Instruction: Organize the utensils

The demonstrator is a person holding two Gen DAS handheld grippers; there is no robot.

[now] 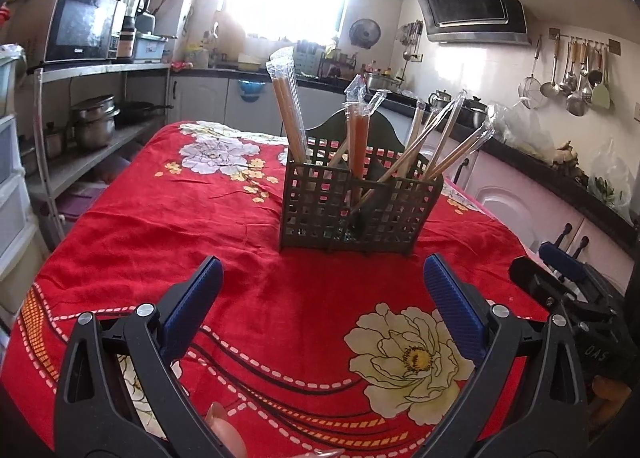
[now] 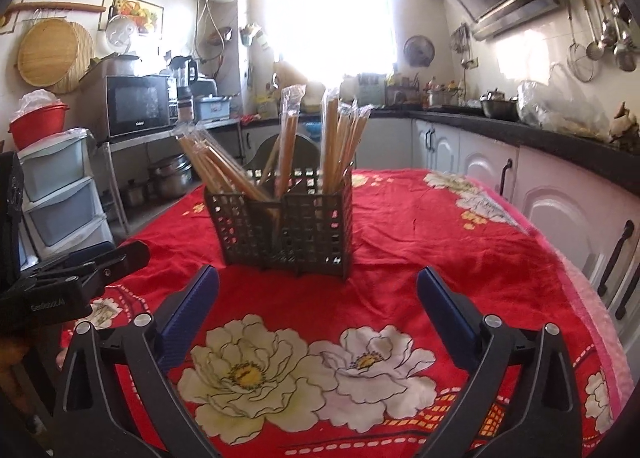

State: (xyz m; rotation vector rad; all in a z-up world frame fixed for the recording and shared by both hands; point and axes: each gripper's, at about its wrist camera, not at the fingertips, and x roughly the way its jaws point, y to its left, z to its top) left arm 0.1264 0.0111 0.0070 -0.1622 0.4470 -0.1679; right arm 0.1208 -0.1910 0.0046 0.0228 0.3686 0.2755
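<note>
A dark grid-walled utensil holder (image 1: 352, 209) stands on the red flowered tablecloth (image 1: 168, 217). Several plastic-wrapped pairs of chopsticks (image 1: 288, 113) stand in it, leaning in different directions. My left gripper (image 1: 322, 274) is open and empty, low over the cloth in front of the holder. In the right wrist view the same holder (image 2: 284, 230) with the wrapped chopsticks (image 2: 340, 137) stands ahead. My right gripper (image 2: 318, 282) is open and empty, just short of it. The right gripper also shows in the left wrist view (image 1: 560, 270), and the left gripper in the right wrist view (image 2: 80, 270).
Kitchen counters and white cabinets (image 2: 560, 197) run along the right. A metal shelf with a microwave (image 1: 80, 25) and pots stands to the left. Plastic drawers (image 2: 60, 193) stand near the table's left edge. Ladles hang on the right wall (image 1: 568, 77).
</note>
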